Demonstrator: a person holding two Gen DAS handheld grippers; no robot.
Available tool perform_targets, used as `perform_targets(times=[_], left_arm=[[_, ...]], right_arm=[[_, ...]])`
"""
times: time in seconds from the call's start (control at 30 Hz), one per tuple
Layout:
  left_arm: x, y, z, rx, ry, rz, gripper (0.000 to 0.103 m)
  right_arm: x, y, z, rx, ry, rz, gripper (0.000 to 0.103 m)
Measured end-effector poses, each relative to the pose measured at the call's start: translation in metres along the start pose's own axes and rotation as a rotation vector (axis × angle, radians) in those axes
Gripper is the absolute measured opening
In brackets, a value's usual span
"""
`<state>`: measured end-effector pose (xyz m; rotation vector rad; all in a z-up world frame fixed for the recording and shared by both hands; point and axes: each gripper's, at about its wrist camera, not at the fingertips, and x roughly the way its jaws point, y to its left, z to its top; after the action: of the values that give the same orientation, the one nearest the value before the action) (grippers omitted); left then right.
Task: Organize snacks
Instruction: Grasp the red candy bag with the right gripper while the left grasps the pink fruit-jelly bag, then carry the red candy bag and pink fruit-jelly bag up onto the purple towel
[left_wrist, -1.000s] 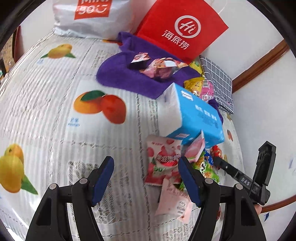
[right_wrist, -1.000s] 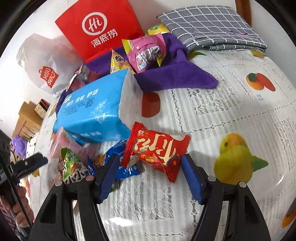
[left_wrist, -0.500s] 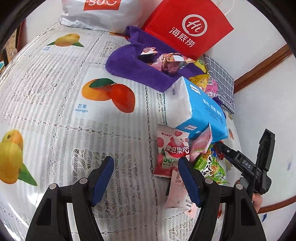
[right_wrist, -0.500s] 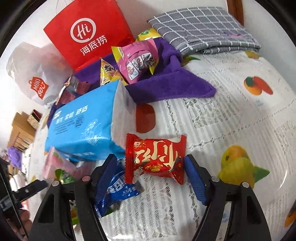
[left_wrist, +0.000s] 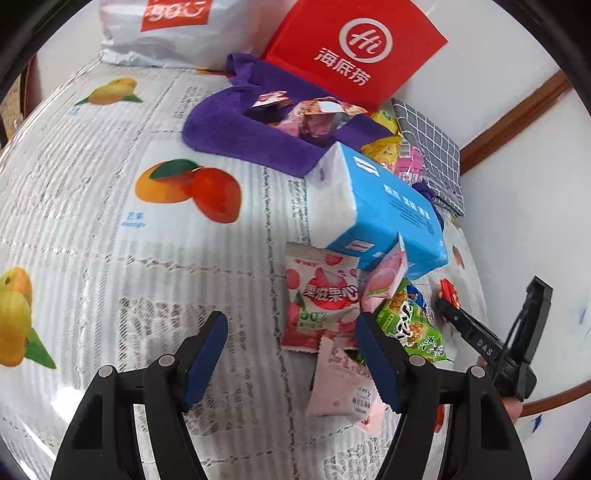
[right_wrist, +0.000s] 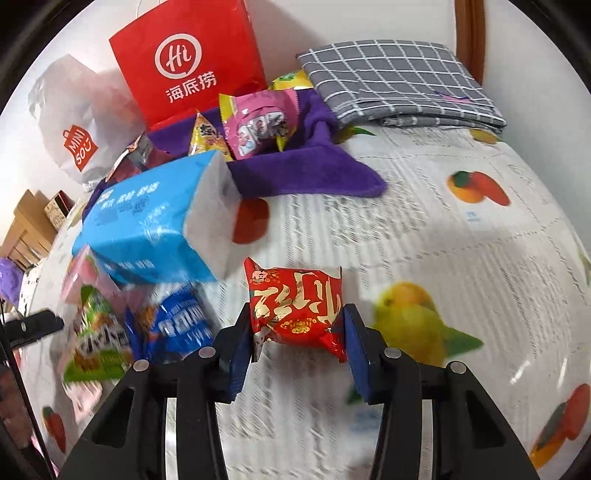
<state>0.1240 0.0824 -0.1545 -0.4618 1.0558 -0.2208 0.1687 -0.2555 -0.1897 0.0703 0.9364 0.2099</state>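
Note:
My right gripper (right_wrist: 297, 325) is shut on a red snack packet (right_wrist: 295, 299), with a blue pad pressed on each side; the packet is held just over the fruit-print tablecloth (right_wrist: 424, 229). Left of it lie a blue packet (right_wrist: 177, 325) and a green packet (right_wrist: 99, 332) beneath a blue tissue pack (right_wrist: 147, 221). My left gripper (left_wrist: 291, 325) stands open above the cloth with nothing gripped. Its right finger is beside a strawberry gummy packet (left_wrist: 319, 295) and a pale pink packet (left_wrist: 343, 387). A purple cloth (right_wrist: 306, 173) behind holds several snacks, among them a pink bag (right_wrist: 258, 122).
A red paper bag (right_wrist: 188, 62) and a white shopping bag (right_wrist: 74, 122) stand at the back by the wall. A folded grey checked cloth (right_wrist: 395, 77) lies at the back right. The tablecloth's left half (left_wrist: 110, 240) carries only printed fruit.
The right gripper's jaws have closed onto the red packet and raised it a little, turning it. The left gripper has stayed open and nearly still.

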Motion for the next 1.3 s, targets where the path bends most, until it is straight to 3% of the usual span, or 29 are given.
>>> perform_targets(times=[0.2,0.5,0.6,0.7,0.87,1.03,1.1,1.2,1.3], left_arm=[[0.018,-0.021,0.003,0.056,0.016,0.065,0.07],[0.041,-0.063,0.001,0.225,-0.006,0.277,0.068],[0.04,-0.064,0.0,0.251,-0.022,0.325,0.053],[0.033,-0.053,0.003,0.212,-0.018,0.292,0.051],[0.014,-0.031,-0.001,0.175,-0.038,0.314,0.051],[0.018,-0.021,-0.005,0.17,-0.026,0.347,0.053],[0.018,-0.019,-0.005,0.163,-0.039,0.333,0.056],[0.023,-0.022,-0.004,0.169,-0.038,0.315,0.069],[0.027,-0.026,-0.005,0.195,-0.054,0.349,0.07]], right_arm=[[-0.013,-0.012,-0.021,-0.038,-0.019,-0.03,0.047],[-0.015,-0.012,-0.031,-0.075,-0.058,-0.047,0.05],[-0.016,-0.006,-0.036,-0.115,-0.062,-0.063,0.05],[-0.02,-0.008,-0.04,-0.121,-0.062,-0.049,0.05],[-0.027,-0.007,-0.046,-0.138,-0.048,-0.013,0.053],[-0.035,-0.005,-0.053,-0.158,-0.024,0.009,0.067],[-0.039,-0.006,-0.054,-0.152,-0.029,0.015,0.07],[-0.047,-0.008,-0.053,-0.134,-0.05,0.019,0.078],[-0.046,-0.009,-0.049,-0.125,-0.063,0.011,0.078]])
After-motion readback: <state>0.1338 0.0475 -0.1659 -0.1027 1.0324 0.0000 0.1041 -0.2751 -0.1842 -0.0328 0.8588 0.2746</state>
